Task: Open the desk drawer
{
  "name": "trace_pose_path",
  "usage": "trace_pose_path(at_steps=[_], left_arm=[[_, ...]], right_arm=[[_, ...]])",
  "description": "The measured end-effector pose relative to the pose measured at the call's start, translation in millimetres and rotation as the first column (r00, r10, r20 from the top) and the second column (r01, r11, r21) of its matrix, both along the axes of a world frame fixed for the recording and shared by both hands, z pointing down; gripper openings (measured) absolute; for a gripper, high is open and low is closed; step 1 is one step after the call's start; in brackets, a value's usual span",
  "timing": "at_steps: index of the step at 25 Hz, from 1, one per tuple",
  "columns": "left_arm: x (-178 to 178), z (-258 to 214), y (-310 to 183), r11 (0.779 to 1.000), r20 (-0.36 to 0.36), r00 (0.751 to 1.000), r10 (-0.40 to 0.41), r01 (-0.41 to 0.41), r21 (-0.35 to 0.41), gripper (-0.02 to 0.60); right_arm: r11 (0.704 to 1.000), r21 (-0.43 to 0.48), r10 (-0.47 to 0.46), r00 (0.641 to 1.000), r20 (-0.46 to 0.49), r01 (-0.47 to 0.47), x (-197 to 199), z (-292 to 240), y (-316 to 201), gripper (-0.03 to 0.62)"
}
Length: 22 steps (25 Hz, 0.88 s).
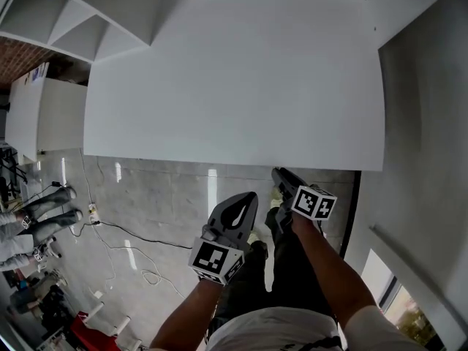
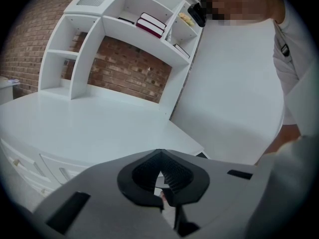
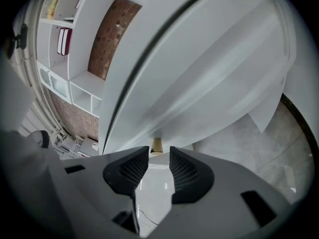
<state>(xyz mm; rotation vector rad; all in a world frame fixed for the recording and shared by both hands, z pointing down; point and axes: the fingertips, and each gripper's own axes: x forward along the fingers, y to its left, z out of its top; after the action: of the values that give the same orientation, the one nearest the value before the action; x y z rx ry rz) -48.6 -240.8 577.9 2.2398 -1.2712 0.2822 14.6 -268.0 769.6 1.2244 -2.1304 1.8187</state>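
I hold both tongs low in front of the white tabletop (image 1: 234,72), above the grey floor (image 1: 161,196). My right tongs (image 3: 159,156) are spread wide and pinch nothing. A small tan knob (image 3: 157,143) sits just beyond the gap between their pads, untouched, on the desk drawer (image 3: 199,93) that lies under the tabletop's front edge. My left tongs (image 2: 160,153) are pressed together at the tips, empty, and hang apart from the desk. Red books (image 2: 149,24) lie in the white shelf unit (image 2: 84,49) at the back of the tabletop.
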Motion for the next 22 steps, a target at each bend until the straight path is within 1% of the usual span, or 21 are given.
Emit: trace_pose_path(at_steps=[3, 6, 9, 13, 22], left_arm=[[-1.7, 4.8, 4.9, 1.000, 0.001, 1.000, 0.013, -0.013, 0.000, 0.012], [-5.3, 5.7, 5.6, 1.000, 0.004, 1.000, 0.009, -0.009, -0.005, 0.012], [-7.0, 7.5, 8.7, 1.000, 0.003, 1.000, 0.017, -0.017, -0.001, 0.012], [-10.9, 6.9, 13.3, 1.000, -0.003, 1.000, 0.019, -0.019, 0.001, 0.012], [-18.3, 6.0, 37.1, 1.000, -0.016, 0.999, 0.030, -0.029, 0.007, 0.012]], right_arm=[[1.000, -0.002, 0.011, 1.000, 0.010, -0.011, -3.5, 6.1, -3.3, 0.115], [1.000, 0.006, 0.000, 1.000, -0.007, 0.000, -6.5, 8.9, -6.8, 0.114], [1.000, 0.029, -0.012, 1.000, -0.005, 0.012, -10.5, 4.9, -8.9, 0.087], [0.999, 0.047, 0.001, 1.000, -0.013, 0.000, -8.6, 4.7, -6.9, 0.078], [0.999, 0.039, 0.007, 0.999, -0.040, -0.006, -10.2, 4.9, 29.5, 0.077]])
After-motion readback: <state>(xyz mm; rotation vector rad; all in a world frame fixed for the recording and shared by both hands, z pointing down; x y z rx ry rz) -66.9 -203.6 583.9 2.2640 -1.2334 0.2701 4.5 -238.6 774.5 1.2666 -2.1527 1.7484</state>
